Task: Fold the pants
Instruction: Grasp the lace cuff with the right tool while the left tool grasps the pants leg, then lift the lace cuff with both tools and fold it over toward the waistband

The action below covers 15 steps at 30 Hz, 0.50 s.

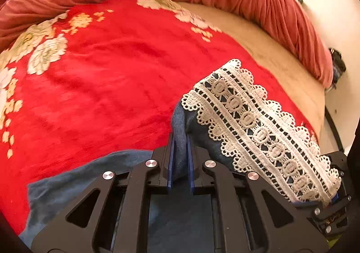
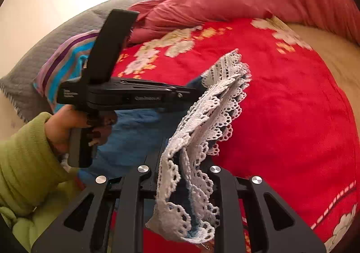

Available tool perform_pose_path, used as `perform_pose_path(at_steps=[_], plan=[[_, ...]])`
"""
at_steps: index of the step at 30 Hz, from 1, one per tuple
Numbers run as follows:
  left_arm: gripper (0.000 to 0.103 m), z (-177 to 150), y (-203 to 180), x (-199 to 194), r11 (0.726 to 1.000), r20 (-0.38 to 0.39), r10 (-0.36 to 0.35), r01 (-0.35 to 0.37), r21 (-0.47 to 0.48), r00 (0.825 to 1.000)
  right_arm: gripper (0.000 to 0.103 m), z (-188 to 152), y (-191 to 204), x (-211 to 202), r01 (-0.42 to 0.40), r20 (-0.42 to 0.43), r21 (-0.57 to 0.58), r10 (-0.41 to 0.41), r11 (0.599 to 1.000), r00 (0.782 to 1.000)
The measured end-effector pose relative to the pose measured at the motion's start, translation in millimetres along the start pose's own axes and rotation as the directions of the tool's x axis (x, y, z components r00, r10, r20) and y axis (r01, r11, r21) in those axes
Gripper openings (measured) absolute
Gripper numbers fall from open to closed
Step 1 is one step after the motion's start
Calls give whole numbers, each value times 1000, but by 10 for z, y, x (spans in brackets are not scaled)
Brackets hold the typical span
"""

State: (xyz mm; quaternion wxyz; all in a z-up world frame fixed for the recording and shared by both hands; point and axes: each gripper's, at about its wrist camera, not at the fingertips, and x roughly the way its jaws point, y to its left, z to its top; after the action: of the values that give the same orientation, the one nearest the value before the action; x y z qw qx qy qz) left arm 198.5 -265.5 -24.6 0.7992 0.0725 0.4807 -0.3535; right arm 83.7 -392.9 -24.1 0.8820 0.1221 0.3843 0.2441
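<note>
My left tongs (image 1: 180,151) and right tongs (image 2: 186,176) each pinch the pants (image 1: 198,138) by their lace hem (image 1: 258,127), raised over the bed (image 1: 112,73). No fold is laid yet; all folding remains.

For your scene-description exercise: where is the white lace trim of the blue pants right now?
The white lace trim hangs above the red floral blanket, stretched between both grippers: in the left wrist view right of the left gripper, in the right wrist view draped over the right gripper.
</note>
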Motion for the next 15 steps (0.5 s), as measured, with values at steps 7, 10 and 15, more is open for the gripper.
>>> perform_pose_path(at_steps=[7, 10, 15], plan=[[4, -108, 251, -399, 997, 84, -3, 9, -70, 996, 18, 199, 507, 123, -41, -18, -110, 39, 993, 999], [6, -201, 432, -514, 995, 108, 7, 4, -103, 994, 18, 244, 733, 263, -52, -48, -148, 46, 988, 998], [12, -436, 762, -674, 985, 137, 42, -18, -171, 990, 18, 246, 1058, 532, -66, -110, -202, 44, 977, 993]])
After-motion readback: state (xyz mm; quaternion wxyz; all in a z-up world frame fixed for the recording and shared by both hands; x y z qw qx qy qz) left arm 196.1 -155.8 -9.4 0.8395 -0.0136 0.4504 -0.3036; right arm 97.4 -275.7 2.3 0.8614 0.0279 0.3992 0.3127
